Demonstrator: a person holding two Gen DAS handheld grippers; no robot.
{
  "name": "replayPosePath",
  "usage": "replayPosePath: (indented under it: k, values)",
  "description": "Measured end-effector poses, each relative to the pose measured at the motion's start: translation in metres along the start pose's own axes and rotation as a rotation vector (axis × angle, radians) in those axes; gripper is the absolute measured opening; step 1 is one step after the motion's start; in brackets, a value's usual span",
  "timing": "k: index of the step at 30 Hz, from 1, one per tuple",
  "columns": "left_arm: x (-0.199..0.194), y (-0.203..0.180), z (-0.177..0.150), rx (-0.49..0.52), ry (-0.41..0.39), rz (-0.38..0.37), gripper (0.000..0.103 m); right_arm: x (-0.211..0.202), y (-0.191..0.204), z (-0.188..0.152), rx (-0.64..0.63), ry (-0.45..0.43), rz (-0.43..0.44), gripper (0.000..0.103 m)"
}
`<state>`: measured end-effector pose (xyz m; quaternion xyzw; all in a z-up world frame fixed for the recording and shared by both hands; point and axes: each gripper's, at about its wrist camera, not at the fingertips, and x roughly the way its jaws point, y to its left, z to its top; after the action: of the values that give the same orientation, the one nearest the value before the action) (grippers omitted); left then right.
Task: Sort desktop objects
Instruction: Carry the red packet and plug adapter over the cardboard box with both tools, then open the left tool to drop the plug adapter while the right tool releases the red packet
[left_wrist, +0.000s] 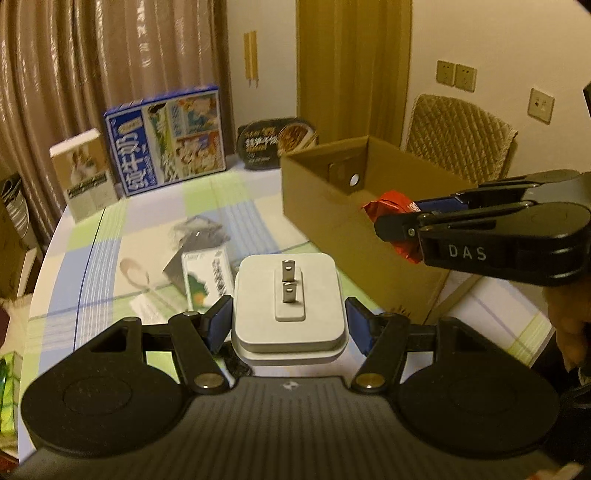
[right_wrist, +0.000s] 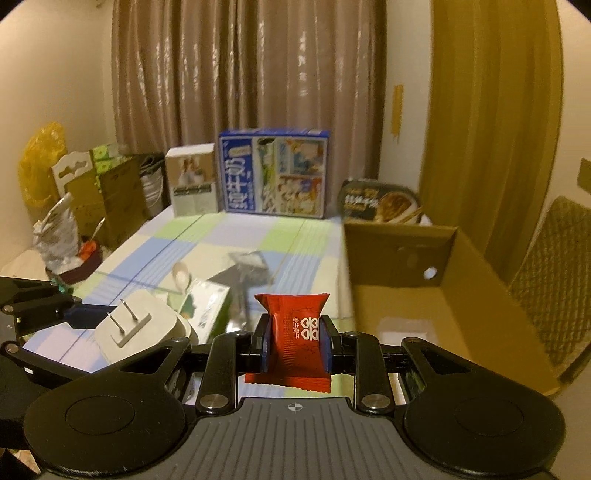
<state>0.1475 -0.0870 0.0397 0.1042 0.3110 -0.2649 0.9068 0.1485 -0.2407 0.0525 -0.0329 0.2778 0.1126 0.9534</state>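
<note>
Left wrist view: the left tongs hold a white plug adapter between their blue pads, prongs facing up, lifted above the counter with its checked cloth. Just beyond the adapter lies a small green-and-white packet on the counter, partly over a dark sachet. At the right the right tongs reach in from the side, closed on a red snack packet right at the near edge of the open cardboard box. Only this view shows the wall sockets and a hand at the right edge.

Right wrist view: the right tongs pinch the red snack packet narrowly at its middle – its crimped ends stick out above and below. The cardboard box stands open to the right, its floor visible here. The left tongs with the adapter come in at the left. Only here appear the yellow bag and clutter beside the counter. Both views show the blue milk carton at the far end
</note>
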Motion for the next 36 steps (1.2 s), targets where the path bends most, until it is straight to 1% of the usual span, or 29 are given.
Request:
replayPosePath:
  k: [4, 9, 13, 17, 22, 26, 36]
  values:
    - [0.001, -0.016, 0.016, 0.017, -0.013, -0.017, 0.060, -0.009, -0.025, 0.010, 0.023, -0.022, -0.024, 0.023]
    - [0.011, -0.036, 0.038, 0.032, -0.022, -0.047, 0.060, -0.016, -0.068, 0.018, 0.055, -0.038, -0.076, 0.023]
    - [0.027, -0.055, 0.057, 0.047, -0.029, -0.074, 0.060, -0.012, -0.107, 0.018, 0.102, -0.025, -0.111, 0.023]
    - [0.049, -0.071, 0.071, 0.055, -0.025, -0.098, 0.060, -0.003, -0.138, 0.013, 0.142, -0.003, -0.118, 0.023]
    - [0.081, -0.089, 0.082, 0.061, -0.008, -0.129, 0.060, 0.012, -0.157, 0.006, 0.176, 0.022, -0.116, 0.023]
    - [0.099, -0.098, 0.085, 0.054, -0.009, -0.142, 0.061, 0.022, -0.169, -0.001, 0.194, 0.037, -0.118, 0.023]
    - [0.137, -0.113, 0.081, 0.074, 0.040, -0.181, 0.061, 0.039, -0.183, -0.013, 0.215, 0.066, -0.112, 0.023]
